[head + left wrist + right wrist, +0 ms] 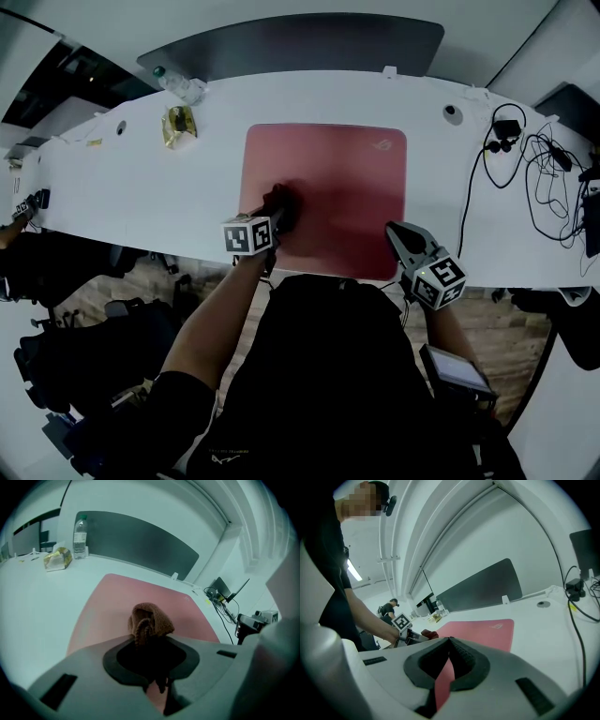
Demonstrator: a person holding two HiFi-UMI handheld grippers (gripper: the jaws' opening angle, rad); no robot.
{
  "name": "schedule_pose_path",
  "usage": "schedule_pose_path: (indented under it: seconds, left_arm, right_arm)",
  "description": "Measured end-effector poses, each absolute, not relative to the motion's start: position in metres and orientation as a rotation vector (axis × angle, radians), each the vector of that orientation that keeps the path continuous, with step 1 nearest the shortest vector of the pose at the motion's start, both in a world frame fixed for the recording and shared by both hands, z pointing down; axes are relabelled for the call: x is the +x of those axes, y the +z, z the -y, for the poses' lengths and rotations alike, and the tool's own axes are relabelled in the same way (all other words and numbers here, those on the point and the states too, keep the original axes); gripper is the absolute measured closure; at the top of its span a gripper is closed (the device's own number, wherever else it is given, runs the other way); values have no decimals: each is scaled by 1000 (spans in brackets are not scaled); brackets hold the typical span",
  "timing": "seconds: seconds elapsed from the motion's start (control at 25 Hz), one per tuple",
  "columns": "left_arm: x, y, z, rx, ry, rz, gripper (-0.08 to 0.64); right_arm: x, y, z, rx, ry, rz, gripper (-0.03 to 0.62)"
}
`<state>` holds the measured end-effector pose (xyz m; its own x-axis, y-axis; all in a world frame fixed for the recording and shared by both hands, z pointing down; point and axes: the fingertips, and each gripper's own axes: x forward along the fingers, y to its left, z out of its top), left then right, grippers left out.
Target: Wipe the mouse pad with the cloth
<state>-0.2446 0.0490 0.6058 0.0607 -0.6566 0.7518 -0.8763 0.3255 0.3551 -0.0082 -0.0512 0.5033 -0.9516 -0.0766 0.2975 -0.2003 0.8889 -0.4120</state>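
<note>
We have the cloth [149, 620] bunched and clamped tight in the left gripper [149, 641], its brown wad poking out past the jaw tips and lying on the left half of the mouse pad [347, 178], toward the near edge of the tabletop [122, 192]. The pad lies mid-tabletop, its front edge close to that near edge. The right gripper [405, 239] sits at the pad's near right corner with its jaws drawn together, tips meeting and nothing between them (whether it presses on the pad, we cannot tell).

To wipe well, we judge that we should keep the wad flat against the pad, not the hard jaw tips. We should sweep in long overlapping strokes toward the far edge and the right side. Pinning the corner with the right gripper should keep the pad from creeping or bunching.
</note>
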Motion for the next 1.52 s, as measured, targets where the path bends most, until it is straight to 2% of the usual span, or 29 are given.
schedule_pose_path:
  seconds: [0.76, 1.12, 1.28, 1.52]
  left_arm:
    - [-366, 607, -112, 1278, 247, 1837, 477]
    - [-427, 582, -125, 1242, 255, 2023, 479]
    - [-424, 588, -108, 1306, 380, 2029, 477]
    - [-381, 598, -76, 1401, 556, 1955, 477]
  right_arm:
    - [-49, 487, 23, 264, 567, 2762, 568]
    - [-53, 482, 26, 351, 547, 2746, 568]
    - [-51, 483, 25, 391, 544, 2735, 568]
    - [-49, 478, 21, 438, 540, 2728, 568]
